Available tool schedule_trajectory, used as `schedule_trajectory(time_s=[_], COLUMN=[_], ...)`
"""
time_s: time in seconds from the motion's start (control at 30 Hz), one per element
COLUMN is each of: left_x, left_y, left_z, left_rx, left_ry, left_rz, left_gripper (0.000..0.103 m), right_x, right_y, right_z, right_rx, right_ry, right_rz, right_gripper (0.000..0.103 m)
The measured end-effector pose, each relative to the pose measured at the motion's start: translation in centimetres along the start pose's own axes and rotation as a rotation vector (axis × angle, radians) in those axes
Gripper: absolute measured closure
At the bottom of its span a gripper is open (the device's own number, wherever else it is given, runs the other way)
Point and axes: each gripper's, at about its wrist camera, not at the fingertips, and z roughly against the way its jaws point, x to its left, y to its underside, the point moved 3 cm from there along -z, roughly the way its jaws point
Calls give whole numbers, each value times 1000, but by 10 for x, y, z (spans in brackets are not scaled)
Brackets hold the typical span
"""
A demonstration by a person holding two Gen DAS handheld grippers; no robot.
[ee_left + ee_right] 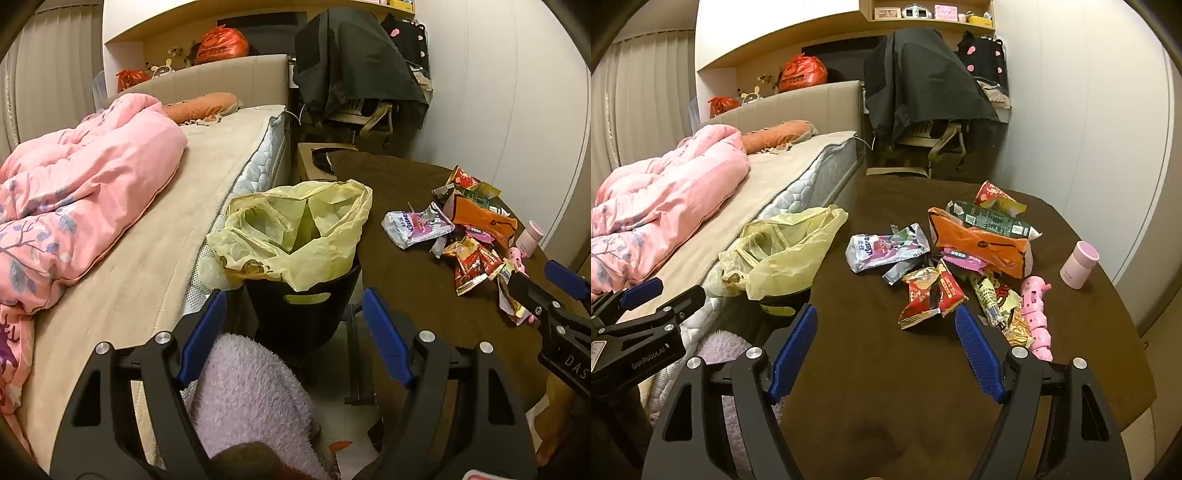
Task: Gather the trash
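A heap of crumpled snack wrappers [960, 266] lies on the brown-clothed table [886, 387], with a silver-purple one [886, 251] nearest the bin, an orange one [979, 243] and red ones [931, 295]. In the left wrist view the heap [469, 243] sits at the right. My right gripper [886, 332] hangs open just short of the heap, nothing between its pads. A black bin [303, 314] lined with a yellow bag [295, 229] stands between bed and table. My left gripper [295, 332] is open above the bin's near side, empty. Each gripper shows in the other's view: right gripper [546, 277], left gripper [665, 295].
A pink cup [1078, 264] and a pink plastic toy [1038, 314] stand right of the wrappers. The bed [147, 258] with a pink duvet [81, 192] fills the left. A chair draped in a dark jacket [923, 85] stands behind. A fluffy lilac cloth [251, 398] lies below my left gripper.
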Motion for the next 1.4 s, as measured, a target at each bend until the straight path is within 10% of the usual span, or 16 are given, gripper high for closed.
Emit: schedule_trajectory(time_s=[1.4], left_x=[-6], left_y=[-5], left_z=[7], left_rx=[-12], left_ry=[2], left_rz=[-7], left_gripper=[30], right_x=[-5], right_y=[1], right_z=[2], right_rx=[-8], right_ry=[-5], right_rz=[-8], right_gripper=[30])
